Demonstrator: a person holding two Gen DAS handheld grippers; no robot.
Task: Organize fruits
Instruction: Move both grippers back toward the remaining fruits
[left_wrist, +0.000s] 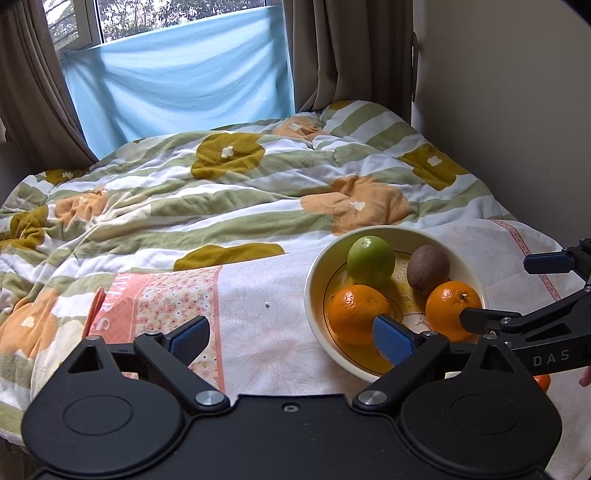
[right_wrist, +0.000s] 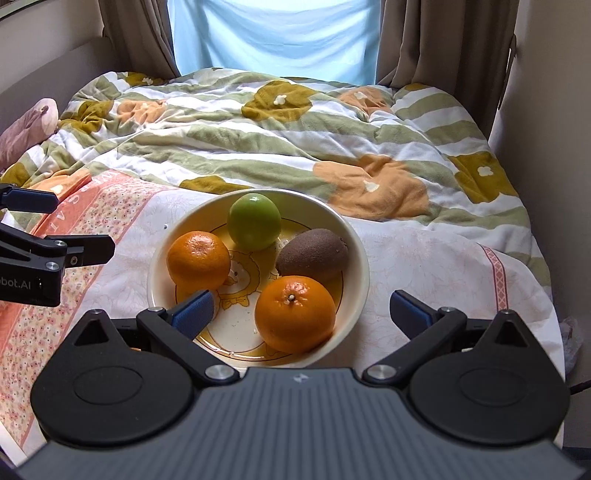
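Fruit fills a cream bowl (right_wrist: 360, 251) that sits on a pale floral cloth (right_wrist: 424, 266) spread over the near end of a bed, with a rumpled green-striped quilt (right_wrist: 295, 133) beyond it and a blue sheet (right_wrist: 273, 37) hung over the far window. Inside the bowl lie four pieces: a green apple (right_wrist: 254, 221) at the far side, a brown kiwi (right_wrist: 312, 256) to the right, one orange (right_wrist: 198, 259) to the left, and a second orange (right_wrist: 295, 314) nearest the camera. They appear gathered there because the bowl is the collecting place for the task, and the soft bedding would let loose fruit roll. The right gripper (right_wrist: 306, 314) hovers just short of the bowl with its jaws spread as wide as they go and nothing between the pads; the near orange sits in line with the gap but lower and clear of both pads, which suggests it has been let go into the bowl. The left gripper (left_wrist: 291, 338) hangs to the left of the bowl, jaws also wide apart and empty (its right pad overlaps the bowl's near rim in the left wrist view, though I cannot tell whether it touches). At the right edge of that view a sliver of another orange fruit (left_wrist: 543, 382) shows behind the right gripper, seemingly outside the bowl, so the sorting may not be finished.
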